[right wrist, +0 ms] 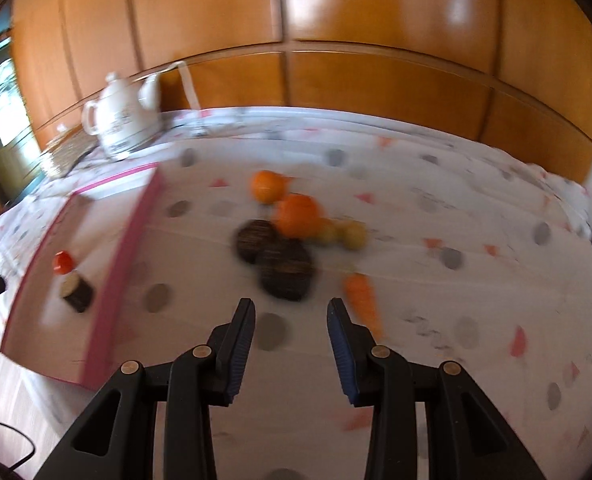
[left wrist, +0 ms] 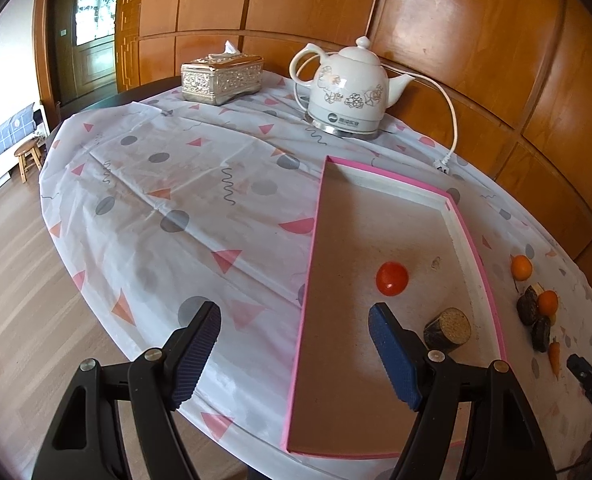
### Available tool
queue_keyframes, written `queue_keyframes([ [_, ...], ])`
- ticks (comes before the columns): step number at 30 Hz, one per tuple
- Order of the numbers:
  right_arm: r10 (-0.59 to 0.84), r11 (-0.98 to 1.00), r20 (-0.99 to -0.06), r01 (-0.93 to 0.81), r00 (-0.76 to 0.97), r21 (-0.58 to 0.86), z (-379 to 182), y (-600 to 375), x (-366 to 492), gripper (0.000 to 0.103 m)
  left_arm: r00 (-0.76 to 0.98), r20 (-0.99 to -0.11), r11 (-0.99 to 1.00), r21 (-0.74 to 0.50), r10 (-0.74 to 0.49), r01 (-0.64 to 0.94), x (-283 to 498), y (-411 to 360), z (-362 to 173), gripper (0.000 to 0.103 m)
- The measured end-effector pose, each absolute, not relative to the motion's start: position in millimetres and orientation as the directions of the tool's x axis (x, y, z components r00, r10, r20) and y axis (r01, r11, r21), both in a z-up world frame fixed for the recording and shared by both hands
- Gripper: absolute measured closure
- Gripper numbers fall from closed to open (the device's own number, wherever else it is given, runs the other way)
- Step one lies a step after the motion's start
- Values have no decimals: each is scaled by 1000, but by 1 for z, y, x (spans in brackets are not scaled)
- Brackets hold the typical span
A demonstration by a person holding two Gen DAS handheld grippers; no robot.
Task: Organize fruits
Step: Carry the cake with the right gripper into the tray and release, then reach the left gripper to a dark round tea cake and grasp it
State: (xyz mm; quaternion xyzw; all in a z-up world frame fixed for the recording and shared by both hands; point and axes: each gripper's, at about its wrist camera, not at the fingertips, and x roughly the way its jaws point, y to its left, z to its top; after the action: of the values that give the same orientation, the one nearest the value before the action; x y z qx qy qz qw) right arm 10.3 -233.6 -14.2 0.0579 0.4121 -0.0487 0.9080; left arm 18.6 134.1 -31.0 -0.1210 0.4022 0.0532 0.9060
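A pink-rimmed tray [left wrist: 477,240] [right wrist: 126,248] lies on the patterned tablecloth. Inside it sit a red tomato [left wrist: 392,278] [right wrist: 63,262] and a dark cylinder with a tan top [left wrist: 447,330] [right wrist: 76,291]. Right of the tray lie two oranges [right wrist: 269,186] [right wrist: 297,216], two dark round pieces [right wrist: 256,240] [right wrist: 286,270], pale yellow fruits [right wrist: 343,234] and a carrot [right wrist: 361,298]. My left gripper [left wrist: 294,320] stands open over the tray's left rim, with nothing between its fingers. My right gripper [right wrist: 292,314] is open and empty, just short of the dark pieces and the carrot.
A white floral kettle [left wrist: 347,90] [right wrist: 118,120] with its cord stands at the back, beside a silver tissue box [left wrist: 222,80]. Wooden wall panels rise behind the table. The table's edge and wooden floor lie to the left. The right wrist view is blurred.
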Motion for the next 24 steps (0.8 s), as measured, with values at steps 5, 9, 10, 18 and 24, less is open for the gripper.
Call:
queue_keyframes([
  [5, -110, 966, -762, 251, 638, 70, -21, -273, -2, 65, 670, -742, 967, -170, -1, -188, 18, 130, -30, 26],
  [9, -160, 946, -768, 319, 620, 61, -28, -298, -14, 65, 672, -741, 969, -165, 2, -184, 18, 128, -29, 26],
  [10, -170, 940, -771, 336, 614, 60, -31, -304, -16, 65, 672, -741, 969, -163, 2, -183, 18, 127, -28, 26],
  [18, -244, 888, -787, 456, 567, 53, -45, -342, -37, 65, 679, -733, 980, -159, -34, -122, 22, 111, -20, 26],
  [24, -318, 830, -786, 556, 529, 38, -51, -369, -48, 65, 679, -730, 985, -164, -82, -57, 26, 93, -13, 26],
])
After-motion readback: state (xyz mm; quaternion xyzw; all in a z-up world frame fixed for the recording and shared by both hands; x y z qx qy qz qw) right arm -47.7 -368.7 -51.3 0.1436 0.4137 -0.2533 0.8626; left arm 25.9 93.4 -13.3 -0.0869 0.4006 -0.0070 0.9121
